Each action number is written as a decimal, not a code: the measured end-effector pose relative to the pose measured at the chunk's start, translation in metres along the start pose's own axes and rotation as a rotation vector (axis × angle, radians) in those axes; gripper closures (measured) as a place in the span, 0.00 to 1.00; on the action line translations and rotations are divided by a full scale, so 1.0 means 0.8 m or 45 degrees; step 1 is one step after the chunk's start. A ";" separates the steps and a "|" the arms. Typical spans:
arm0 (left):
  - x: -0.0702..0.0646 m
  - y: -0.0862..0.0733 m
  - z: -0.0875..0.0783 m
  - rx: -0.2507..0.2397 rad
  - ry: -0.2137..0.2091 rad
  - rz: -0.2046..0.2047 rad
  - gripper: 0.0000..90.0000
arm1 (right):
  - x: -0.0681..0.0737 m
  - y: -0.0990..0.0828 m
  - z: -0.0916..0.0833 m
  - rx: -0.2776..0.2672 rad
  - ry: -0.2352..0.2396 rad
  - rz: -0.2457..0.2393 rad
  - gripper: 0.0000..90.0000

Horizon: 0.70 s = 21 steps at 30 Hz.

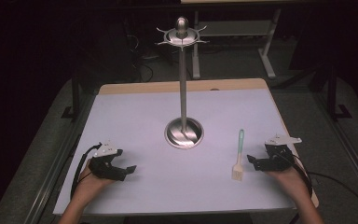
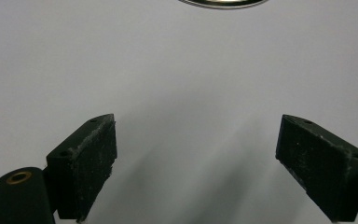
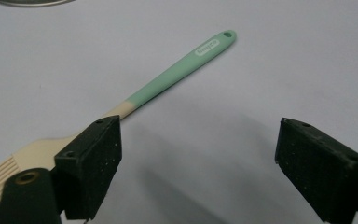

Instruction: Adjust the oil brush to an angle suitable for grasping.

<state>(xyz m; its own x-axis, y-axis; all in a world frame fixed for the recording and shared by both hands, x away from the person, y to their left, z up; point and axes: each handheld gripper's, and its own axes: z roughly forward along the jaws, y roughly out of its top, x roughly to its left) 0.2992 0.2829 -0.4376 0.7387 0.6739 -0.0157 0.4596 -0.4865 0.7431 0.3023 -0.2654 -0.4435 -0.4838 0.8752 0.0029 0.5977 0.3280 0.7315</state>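
A pastry brush [image 1: 238,156] with a mint-green handle and a cream head lies flat on the white table [image 1: 135,116], right of centre. In the right gripper view the brush [image 3: 177,70] runs from behind the left jaw up to the right. My right gripper [image 1: 251,161] rests on the table just right of the brush head, open, nothing between its jaws. My left gripper [image 1: 128,170] rests near the front left, open and empty. A tall steel stand [image 1: 183,84] with a round base and hooked crown rises at the table's middle.
The stand's round base [image 1: 184,133] sits between the two grippers, a little farther back; its rim [image 2: 221,3] shows at the top of the left gripper view. Table edges drop to dark floor on both sides. Another desk's legs [image 1: 268,51] stand behind.
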 end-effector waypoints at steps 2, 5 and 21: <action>0.000 0.000 0.000 -0.002 -0.001 -0.013 0.13 | -0.002 0.002 0.000 -0.006 -0.002 0.008 0.17; 0.002 -0.001 0.001 0.007 -0.001 -0.019 0.13 | -0.004 0.005 -0.001 -0.002 0.015 0.018 0.29; 0.002 -0.001 0.000 -0.002 -0.002 -0.023 0.14 | -0.009 0.055 0.025 0.111 -0.013 0.033 1.00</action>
<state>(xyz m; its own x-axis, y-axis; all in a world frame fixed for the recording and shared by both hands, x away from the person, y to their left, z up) 0.2997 0.2844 -0.4384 0.7311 0.6816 -0.0303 0.4721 -0.4734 0.7437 0.3445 -0.2504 -0.4249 -0.4610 0.8873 0.0137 0.6635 0.3344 0.6693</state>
